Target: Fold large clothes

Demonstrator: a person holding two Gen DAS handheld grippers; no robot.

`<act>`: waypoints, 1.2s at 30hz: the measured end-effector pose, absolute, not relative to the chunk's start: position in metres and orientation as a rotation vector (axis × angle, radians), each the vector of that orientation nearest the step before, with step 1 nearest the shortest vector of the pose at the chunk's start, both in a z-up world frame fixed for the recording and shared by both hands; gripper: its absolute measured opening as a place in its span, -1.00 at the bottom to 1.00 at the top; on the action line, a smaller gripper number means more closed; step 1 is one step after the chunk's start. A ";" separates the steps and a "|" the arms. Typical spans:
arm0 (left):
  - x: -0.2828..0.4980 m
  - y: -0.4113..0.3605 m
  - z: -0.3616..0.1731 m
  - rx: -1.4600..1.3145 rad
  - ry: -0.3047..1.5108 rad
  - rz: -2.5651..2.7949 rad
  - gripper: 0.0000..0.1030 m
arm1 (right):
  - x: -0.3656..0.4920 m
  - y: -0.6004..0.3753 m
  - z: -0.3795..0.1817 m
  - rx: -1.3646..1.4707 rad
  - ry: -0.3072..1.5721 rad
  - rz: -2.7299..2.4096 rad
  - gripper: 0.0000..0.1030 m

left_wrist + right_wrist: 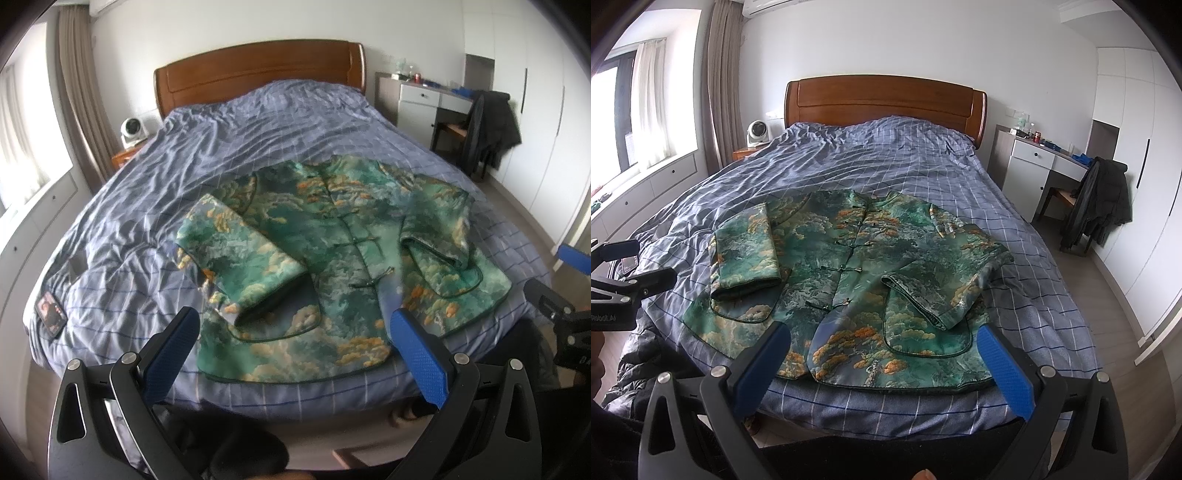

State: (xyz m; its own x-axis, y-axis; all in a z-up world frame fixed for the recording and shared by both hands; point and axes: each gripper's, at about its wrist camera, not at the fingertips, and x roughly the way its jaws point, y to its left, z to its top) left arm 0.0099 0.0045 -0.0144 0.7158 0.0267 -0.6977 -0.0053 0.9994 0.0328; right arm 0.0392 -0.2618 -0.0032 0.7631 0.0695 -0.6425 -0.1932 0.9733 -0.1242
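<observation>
Ahead of both claws, on the near half of the bed (pixel 923 155), lies the green patterned jacket (pixel 849 273), front side up, knot buttons closed down the middle. Both sleeves folded inward: left sleeve (pixel 236 258) lies diagonally across the jacket's left side, cuff toward the hem; right sleeve (pixel 942 291) doubled back over the right pocket area.

Left gripper (pixel 295 321): blue pads apart, wide gap, nothing between them. It hangs above the foot edge of the bed, the hem just beyond its fingertips, jacket framed between the two fingers.

Right gripper (pixel 884 339): fingers likewise spread, empty, hovering over the hem; the jacket's lower front shows in the gap.

Each claw shows at the edge of the other's view, level with it, off the bed's near edge.

Beyond the jacket: creased blue checked cover, wooden headboard (pixel 886 99). Far left of the claws a small white fan (pixel 757 134); far right a white desk (pixel 1041 162) and a chair draped with a dark coat (pixel 1100 199). A phone (pixel 51 308) lies on the cover to the left gripper's left
</observation>
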 end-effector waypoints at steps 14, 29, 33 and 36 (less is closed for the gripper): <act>0.009 0.020 -0.018 0.053 0.770 0.074 0.99 | 0.065 -0.322 0.022 -0.202 0.624 0.007 1.00; 0.011 0.059 -0.028 0.032 0.789 0.227 0.99 | 0.114 -0.343 -0.016 -0.388 0.620 0.200 1.00; 0.013 0.070 -0.034 -0.006 0.819 0.248 0.99 | 0.140 -0.331 -0.056 -0.446 0.759 0.269 1.00; 0.014 0.072 -0.037 -0.035 0.836 0.249 0.99 | 0.144 -0.302 -0.089 -0.572 0.818 0.364 0.99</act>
State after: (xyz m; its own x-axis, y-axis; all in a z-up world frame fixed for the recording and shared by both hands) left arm 0.0144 0.0715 -0.0366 0.6434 0.2045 -0.7377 -0.2319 0.9705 0.0667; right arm 0.1436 -0.3019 -0.0889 0.6355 0.0867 -0.7673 -0.5122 0.7909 -0.3349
